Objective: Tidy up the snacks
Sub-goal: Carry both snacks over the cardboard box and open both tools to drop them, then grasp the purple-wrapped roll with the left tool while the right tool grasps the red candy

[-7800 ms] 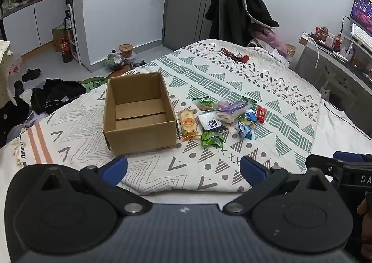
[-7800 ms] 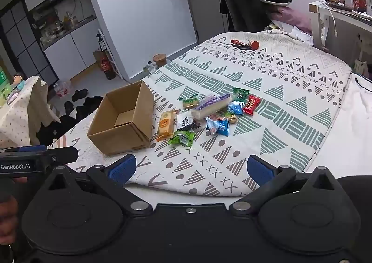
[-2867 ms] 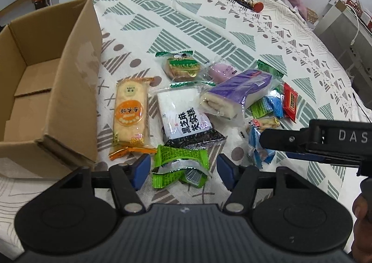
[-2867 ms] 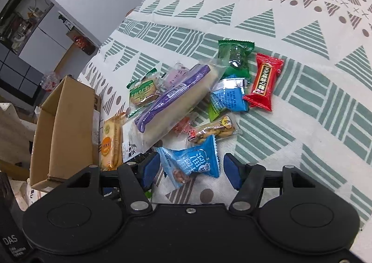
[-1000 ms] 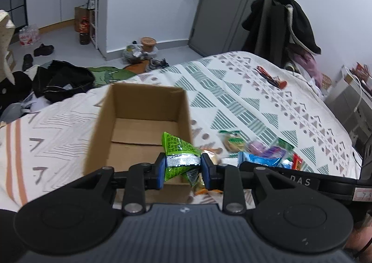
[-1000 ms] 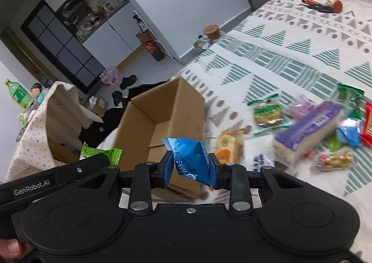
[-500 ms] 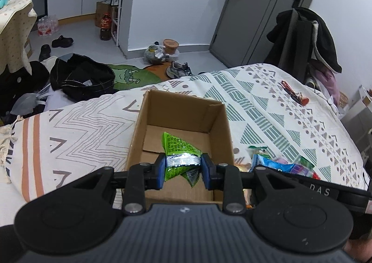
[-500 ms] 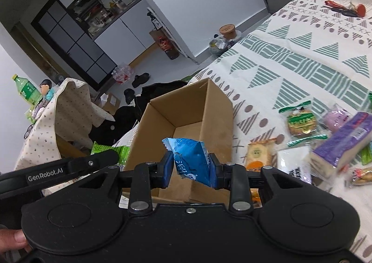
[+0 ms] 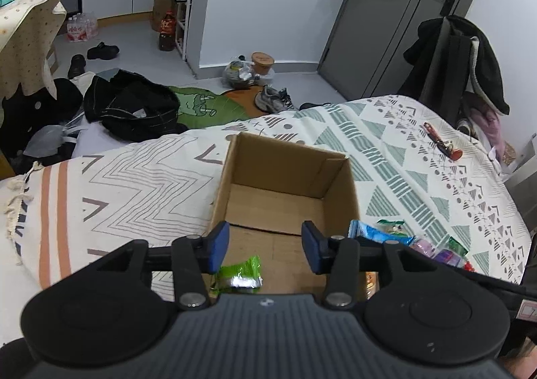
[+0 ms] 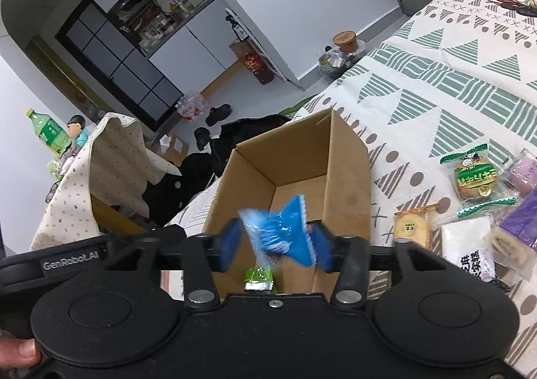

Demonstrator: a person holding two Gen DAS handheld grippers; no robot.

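An open cardboard box (image 9: 349,184) (image 10: 349,157) stands on the patterned bedspread. My left gripper (image 9: 265,241) is open over the box's near side. A green snack packet (image 9: 240,273) (image 10: 257,278) lies on the box floor below it. My right gripper (image 10: 275,241) is over the box with its jaws apart. A blurred blue snack packet (image 10: 280,231) sits between the pads and looks loose. The blue packet also shows at the right in the left wrist view (image 9: 372,233).
Several wrapped snacks lie right of the box: an orange cracker pack (image 10: 411,226), a green-wrapped cake (image 10: 475,177), a white packet (image 10: 468,248), a purple roll (image 10: 518,228). Red-handled scissors (image 9: 443,144) lie far back. Clothes and shoes (image 9: 134,107) cover the floor beyond the bed edge.
My left gripper has opened and the green packet has dropped into the box. My right gripper's jaws have spread and the blue packet is coming loose over the box.
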